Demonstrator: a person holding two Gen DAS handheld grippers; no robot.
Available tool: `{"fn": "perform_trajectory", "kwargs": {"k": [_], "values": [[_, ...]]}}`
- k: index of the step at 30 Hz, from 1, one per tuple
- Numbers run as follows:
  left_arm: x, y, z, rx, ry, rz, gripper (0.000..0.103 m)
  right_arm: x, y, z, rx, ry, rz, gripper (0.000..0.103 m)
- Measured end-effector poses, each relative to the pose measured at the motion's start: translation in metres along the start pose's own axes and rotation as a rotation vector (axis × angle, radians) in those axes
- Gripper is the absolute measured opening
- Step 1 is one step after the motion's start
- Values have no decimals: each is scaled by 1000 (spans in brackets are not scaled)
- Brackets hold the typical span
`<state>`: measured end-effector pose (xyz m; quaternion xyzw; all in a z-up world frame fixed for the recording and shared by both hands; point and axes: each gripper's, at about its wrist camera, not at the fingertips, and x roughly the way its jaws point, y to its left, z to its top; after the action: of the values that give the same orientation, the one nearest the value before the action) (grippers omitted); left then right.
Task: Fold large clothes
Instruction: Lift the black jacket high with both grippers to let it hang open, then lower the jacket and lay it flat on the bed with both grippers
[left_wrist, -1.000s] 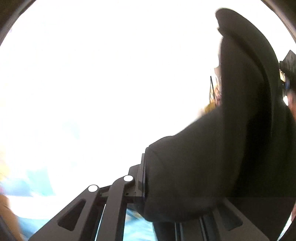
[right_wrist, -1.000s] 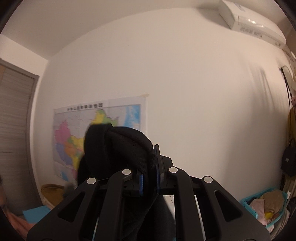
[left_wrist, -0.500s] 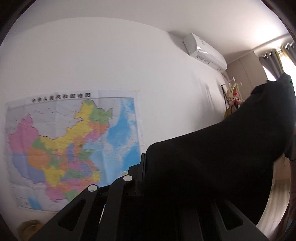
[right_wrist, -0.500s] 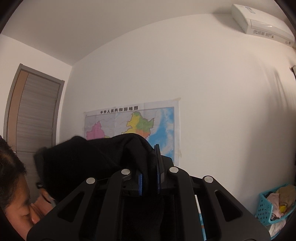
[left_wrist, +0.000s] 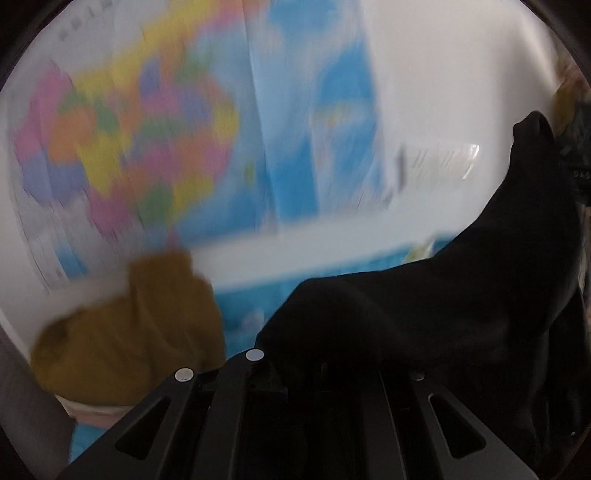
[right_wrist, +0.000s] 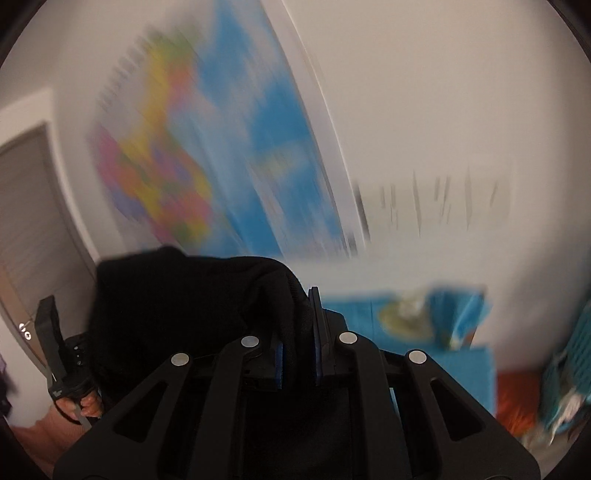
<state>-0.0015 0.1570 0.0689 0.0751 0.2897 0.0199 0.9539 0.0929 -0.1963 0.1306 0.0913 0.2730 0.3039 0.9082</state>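
A large black garment (left_wrist: 443, 310) hangs in the air between both grippers. In the left wrist view my left gripper (left_wrist: 295, 369) is shut on one edge of it; the cloth drapes over the right finger and stretches up to the right. In the right wrist view my right gripper (right_wrist: 299, 332) is shut on another edge of the black garment (right_wrist: 177, 295), which bunches over the left finger; the blue pads (right_wrist: 317, 332) pinch the cloth. The left gripper (right_wrist: 55, 354) and the hand holding it show at the far left there.
Both views are motion-blurred. A coloured wall map (left_wrist: 155, 140) (right_wrist: 207, 155) hangs on a white wall. A mustard-yellow garment (left_wrist: 125, 332) lies at lower left. A blue surface (right_wrist: 443, 332), a teal basket (right_wrist: 576, 354) and a grey door (right_wrist: 33, 221) are in view.
Both grippers have swung downward fast with the garment still held; the views dropped from ceiling and upper wall toward the map's lower part, the yellow garment and the blue surface.
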Motion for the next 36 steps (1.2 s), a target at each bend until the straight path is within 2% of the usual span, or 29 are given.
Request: {"fn": "perform_trajectory", "kwargs": {"k": [3,5,7,9,11,12,14,15,16,17,19,21,23,24,26,30,32,36], "values": [[78,-2,-22,-11,156,39,8,86,-26,-34,40,170,-48,11],[111,5,-31,-37,235,18,8,123,-40,-49,82,235,-50,11],[138,21,-36,-98,314,-2,8,133,-45,-53,104,257,-65,11],[160,38,-39,-135,393,-42,15,149,-53,-50,120,286,-81,11],[172,47,-41,-129,444,-14,45,162,-65,-51,145,330,-105,15],[176,52,-41,-120,456,-3,49,173,-73,-55,161,370,-130,17],[176,57,-38,-90,446,-11,50,186,-84,-61,161,410,-183,35],[172,57,-36,-80,426,-24,53,194,-90,-64,163,423,-219,40],[165,57,-33,-70,397,-33,66,197,-95,-65,170,428,-229,50],[155,59,-30,-62,357,-54,75,197,-101,-67,184,425,-236,55],[139,59,-25,-48,299,-108,75,195,-110,-68,206,428,-228,59],[132,54,-22,-9,281,-142,75,188,-118,-71,211,440,-195,61],[133,45,-21,26,290,-162,76,178,-119,-74,188,459,-165,73],[139,38,-22,45,310,-176,76,169,-119,-77,166,468,-152,76],[150,29,-25,82,345,-158,77,153,-119,-83,137,482,-150,83],[181,31,-39,62,426,-132,77,116,-123,-104,116,535,-129,88],[193,32,-39,39,436,-121,76,99,-123,-118,120,565,-101,93],[184,39,-41,34,426,-112,76,64,-105,-156,58,630,-54,93]]}}
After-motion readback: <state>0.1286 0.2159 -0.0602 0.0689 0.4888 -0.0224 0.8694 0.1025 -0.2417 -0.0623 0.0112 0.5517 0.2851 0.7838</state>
